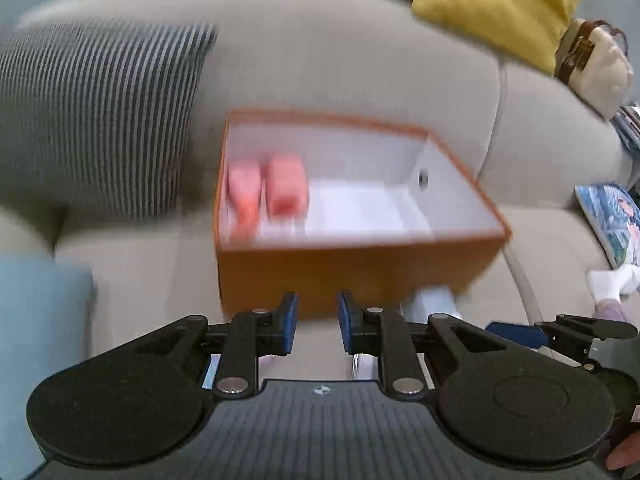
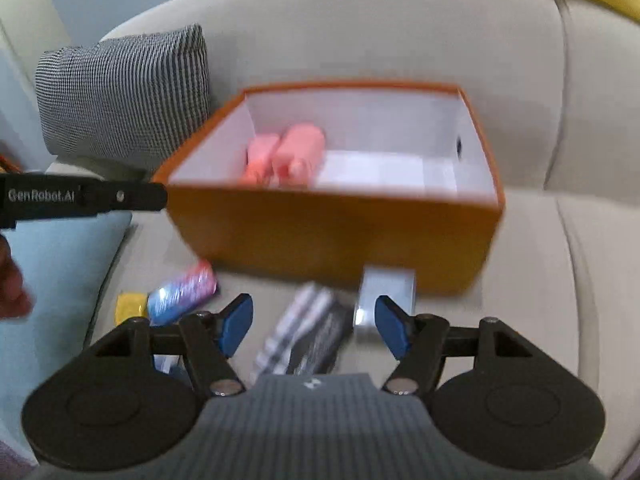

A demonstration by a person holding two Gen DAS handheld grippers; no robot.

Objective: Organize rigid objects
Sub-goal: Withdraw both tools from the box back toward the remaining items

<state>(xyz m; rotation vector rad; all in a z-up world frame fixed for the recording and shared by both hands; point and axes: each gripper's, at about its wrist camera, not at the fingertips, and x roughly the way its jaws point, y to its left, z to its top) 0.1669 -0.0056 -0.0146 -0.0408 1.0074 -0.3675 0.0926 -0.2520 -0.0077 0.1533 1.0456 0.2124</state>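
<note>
An orange box (image 1: 340, 276) (image 2: 320, 232) with a white inside stands on the beige sofa. Two pink objects (image 1: 286, 188) (image 2: 300, 152) lie side by side at its left end. In front of the box lie a small white box (image 2: 386, 288) (image 1: 432, 304), a black-and-white striped pack (image 2: 308, 332), a blue-pink tube (image 2: 182, 292) and a small yellow piece (image 2: 130, 306). My left gripper (image 1: 318, 320) hovers before the box's front wall, its jaws a narrow gap apart and holding nothing. My right gripper (image 2: 314, 308) stands open wide above the striped pack, empty.
A black-and-white striped cushion (image 1: 92, 112) (image 2: 124, 92) leans left of the box. A light blue cushion (image 1: 40, 320) (image 2: 60, 272) lies at the near left. A yellow cushion (image 1: 492, 4), a cream handbag (image 1: 596, 64) and an illustrated book (image 1: 612, 216) sit to the right.
</note>
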